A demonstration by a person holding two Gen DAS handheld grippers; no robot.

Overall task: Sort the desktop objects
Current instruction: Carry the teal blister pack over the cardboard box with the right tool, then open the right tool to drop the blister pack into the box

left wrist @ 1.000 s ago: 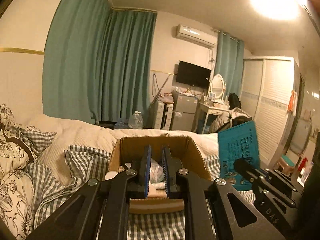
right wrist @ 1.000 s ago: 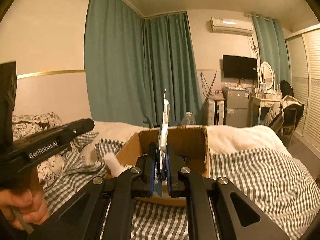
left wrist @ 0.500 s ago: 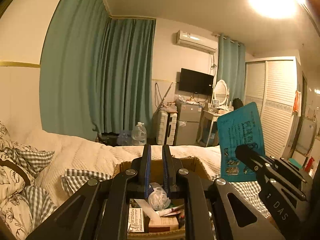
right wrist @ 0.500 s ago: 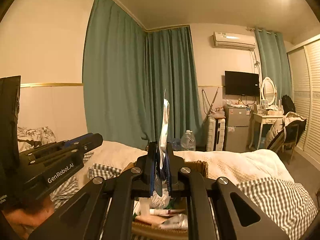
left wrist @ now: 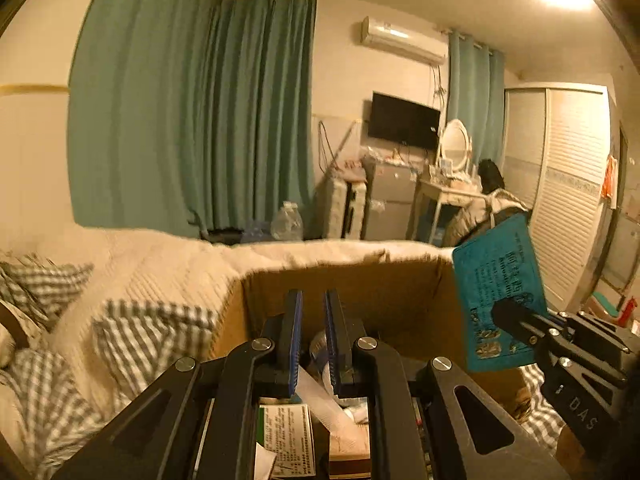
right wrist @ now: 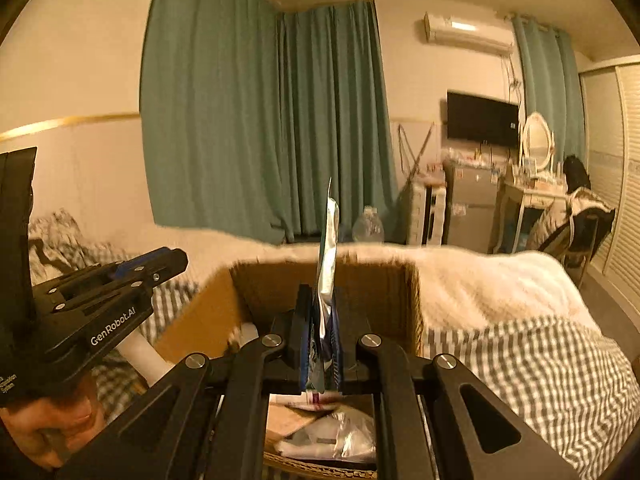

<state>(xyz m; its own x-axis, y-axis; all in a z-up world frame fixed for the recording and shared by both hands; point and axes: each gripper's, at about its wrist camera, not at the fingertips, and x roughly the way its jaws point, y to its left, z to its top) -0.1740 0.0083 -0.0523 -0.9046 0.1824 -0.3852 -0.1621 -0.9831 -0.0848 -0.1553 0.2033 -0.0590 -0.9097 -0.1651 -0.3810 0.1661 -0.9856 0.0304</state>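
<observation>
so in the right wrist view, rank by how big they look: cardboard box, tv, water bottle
1. cardboard box, largest by far, though it is also nearest the camera
2. tv
3. water bottle, smallest

The tv and bottle stand farther off, so true sizes stay unsure.

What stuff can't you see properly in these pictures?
- Cardboard box contents: left wrist view, hidden behind the left gripper.
- Teal packet print: left wrist view, too small and blurred.
- Same packet: right wrist view shows only its thin edge in the right gripper.
- Dresser clutter: too small.
</observation>
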